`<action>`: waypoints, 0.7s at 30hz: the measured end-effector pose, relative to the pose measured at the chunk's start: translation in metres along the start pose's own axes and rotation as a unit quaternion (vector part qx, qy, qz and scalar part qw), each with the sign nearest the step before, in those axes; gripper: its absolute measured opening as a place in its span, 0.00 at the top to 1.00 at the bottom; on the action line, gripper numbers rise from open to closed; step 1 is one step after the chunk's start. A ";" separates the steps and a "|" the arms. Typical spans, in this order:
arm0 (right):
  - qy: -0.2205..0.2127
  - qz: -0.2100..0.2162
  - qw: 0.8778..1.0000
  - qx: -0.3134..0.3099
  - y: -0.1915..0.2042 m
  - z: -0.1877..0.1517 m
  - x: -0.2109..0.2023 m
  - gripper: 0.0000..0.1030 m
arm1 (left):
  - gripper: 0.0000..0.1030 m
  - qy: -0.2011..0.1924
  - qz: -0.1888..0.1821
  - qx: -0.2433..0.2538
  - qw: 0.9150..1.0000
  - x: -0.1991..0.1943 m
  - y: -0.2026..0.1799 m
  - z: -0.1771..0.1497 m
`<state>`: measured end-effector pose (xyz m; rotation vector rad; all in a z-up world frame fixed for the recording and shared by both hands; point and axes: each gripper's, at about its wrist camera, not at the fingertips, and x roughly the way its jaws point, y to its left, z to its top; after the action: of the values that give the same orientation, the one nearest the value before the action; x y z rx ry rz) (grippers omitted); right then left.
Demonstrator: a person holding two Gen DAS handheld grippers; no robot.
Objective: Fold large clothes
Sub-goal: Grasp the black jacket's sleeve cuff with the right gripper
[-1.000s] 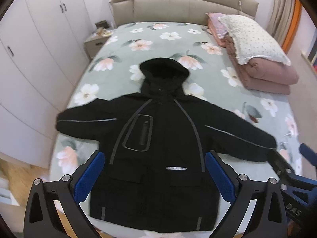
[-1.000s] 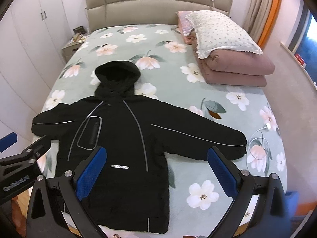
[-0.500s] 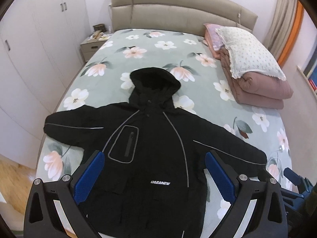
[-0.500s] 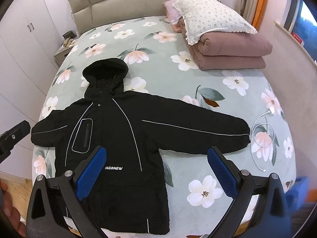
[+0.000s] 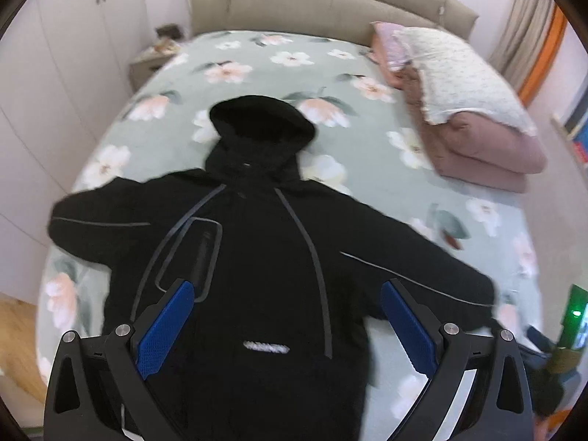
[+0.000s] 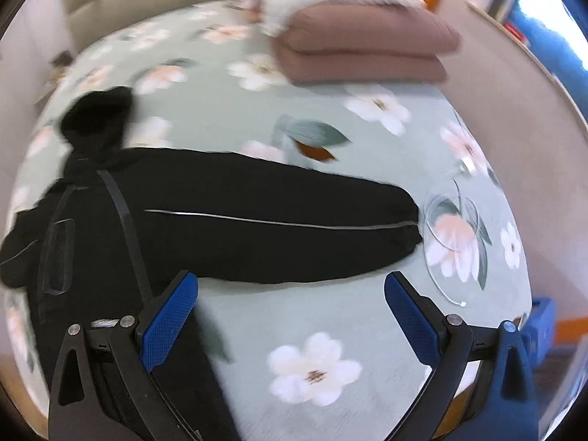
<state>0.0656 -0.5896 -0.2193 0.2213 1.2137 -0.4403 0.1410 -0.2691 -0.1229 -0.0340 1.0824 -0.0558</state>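
In the left wrist view, the left tongs [image 5: 286, 325] hang released, blue pads spread wide, above the lower chest of a black hooded jacket [image 5: 257, 257]. The jacket lies front up and spread flat on a bed [image 5: 367, 191] with a green floral cover, hood [image 5: 261, 125] toward the beige headboard [image 5: 330, 11] and both sleeves stretched out to the sides. A white pillow [image 5: 459, 73] sits on a folded pink quilt [image 5: 488, 150] at the bed's right edge, well apart from the jacket. White wardrobe doors [image 5: 55, 73] stand on the left.

In the right wrist view, which is blurred, the right tongs [image 6: 290, 316] are also released, holding nothing, over bare cover just below the jacket's outstretched sleeve [image 6: 294, 220]. A thin white cable [image 6: 452, 242] loops on the cover just beside the cuff.
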 end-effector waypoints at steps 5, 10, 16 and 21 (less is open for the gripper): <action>0.029 -0.010 0.997 0.074 -0.072 0.002 0.068 0.11 | 0.02 0.034 0.004 0.037 0.999 0.056 -0.024 -0.001; 0.025 -0.067 0.994 0.082 -0.110 0.004 0.112 0.13 | 0.02 0.057 0.015 0.095 0.994 0.119 -0.061 -0.009; 0.047 -0.040 0.988 0.143 -0.163 0.000 0.159 0.17 | 0.02 0.092 0.004 0.131 0.987 0.186 -0.096 -0.019; 0.058 -0.034 0.988 0.142 -0.177 -0.001 0.186 0.19 | 0.02 0.105 -0.006 0.152 0.983 0.226 -0.117 -0.023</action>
<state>0.0391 -0.7865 -0.3823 0.4548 1.2724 -0.6687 0.2228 -0.4000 -0.3266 0.2455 1.2748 -0.2383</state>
